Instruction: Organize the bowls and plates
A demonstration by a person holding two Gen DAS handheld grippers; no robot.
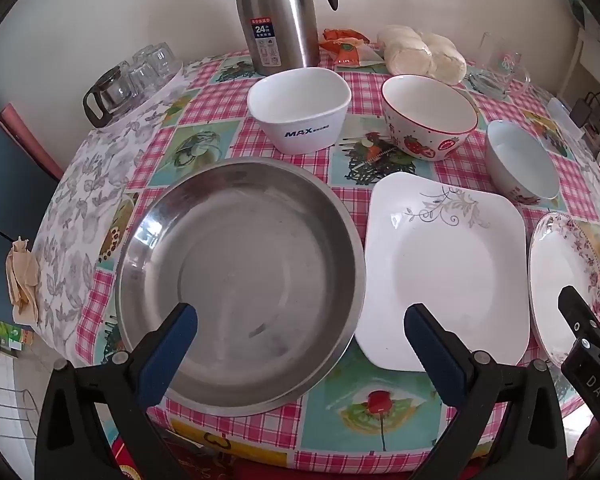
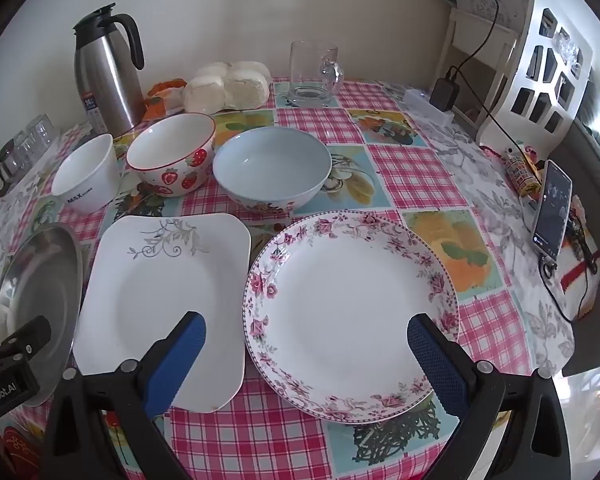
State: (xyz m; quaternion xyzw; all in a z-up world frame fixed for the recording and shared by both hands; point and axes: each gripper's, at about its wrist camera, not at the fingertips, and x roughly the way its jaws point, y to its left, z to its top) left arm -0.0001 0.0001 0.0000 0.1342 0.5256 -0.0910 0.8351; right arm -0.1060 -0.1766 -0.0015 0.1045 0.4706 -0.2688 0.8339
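Both grippers hang wide and empty: the left gripper [image 1: 300, 320] over the steel pan [image 1: 240, 280], the right gripper [image 2: 306, 328] over the floral plate [image 2: 352, 312]; square plate [image 2: 164, 288] lies between them, three bowls behind.

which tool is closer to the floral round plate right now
Right. The right tool hangs open directly over the floral round plate; the left tool hangs open over the steel pan, beyond the square plate.
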